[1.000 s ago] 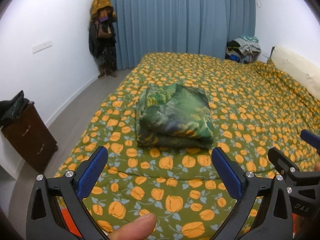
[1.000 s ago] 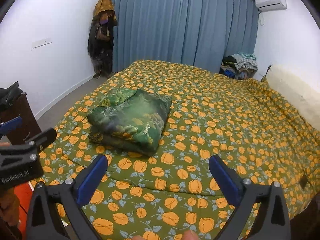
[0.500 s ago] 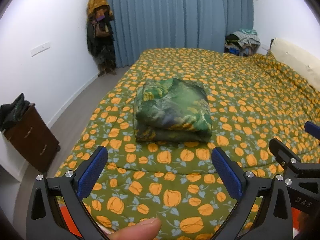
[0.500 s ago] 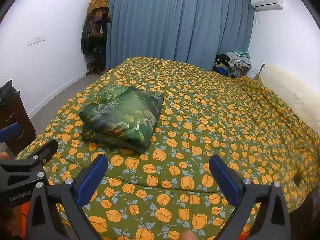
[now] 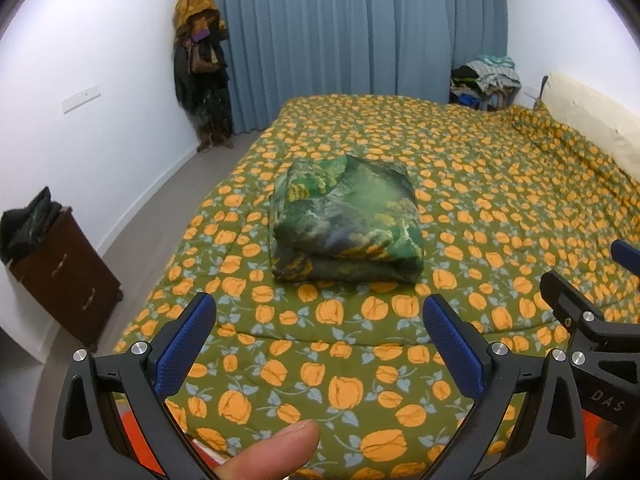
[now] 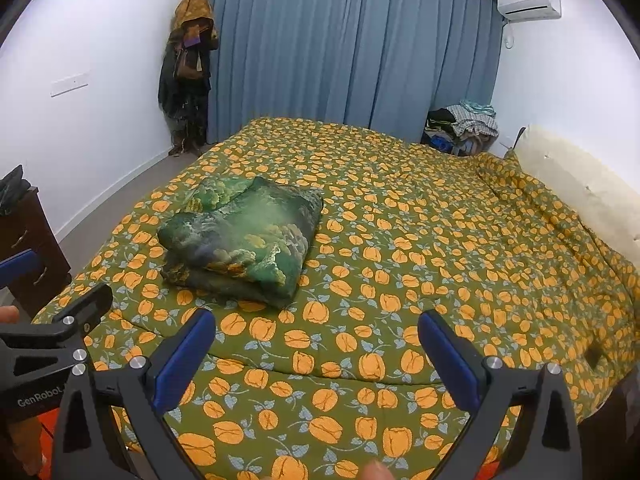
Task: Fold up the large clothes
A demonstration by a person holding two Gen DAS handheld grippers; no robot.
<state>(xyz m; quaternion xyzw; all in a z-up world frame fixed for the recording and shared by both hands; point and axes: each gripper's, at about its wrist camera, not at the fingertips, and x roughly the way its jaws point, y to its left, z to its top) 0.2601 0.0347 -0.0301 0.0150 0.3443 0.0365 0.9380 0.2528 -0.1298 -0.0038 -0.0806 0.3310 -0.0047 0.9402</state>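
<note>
Both grippers backed off from folded green garment (image 5: 346, 220) since a second ago; bundle unchanged, squared up, near foot-left corner of bed (image 5: 500, 200). Fold likely finished.

Left gripper (image 5: 320, 340): jaws wide apart, empty. Right gripper (image 6: 316, 350): same.

Beyond garment: curtain (image 6: 340, 48), clothes pile (image 6: 464, 124) at far corner. Left of garment: cabinet (image 5: 64, 272), contents on top unclear. Nothing blocking reach.

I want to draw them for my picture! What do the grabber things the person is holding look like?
Each hand-held gripper is a black plastic frame with two fingers that spread out like a V. The left hand-held gripper and the right hand-held gripper both have bumpy blue pads inside the fingers and shiny silver bolts. White lettering on the left one's side reads "GenRobot". A bare fingertip peeks in below.
</note>
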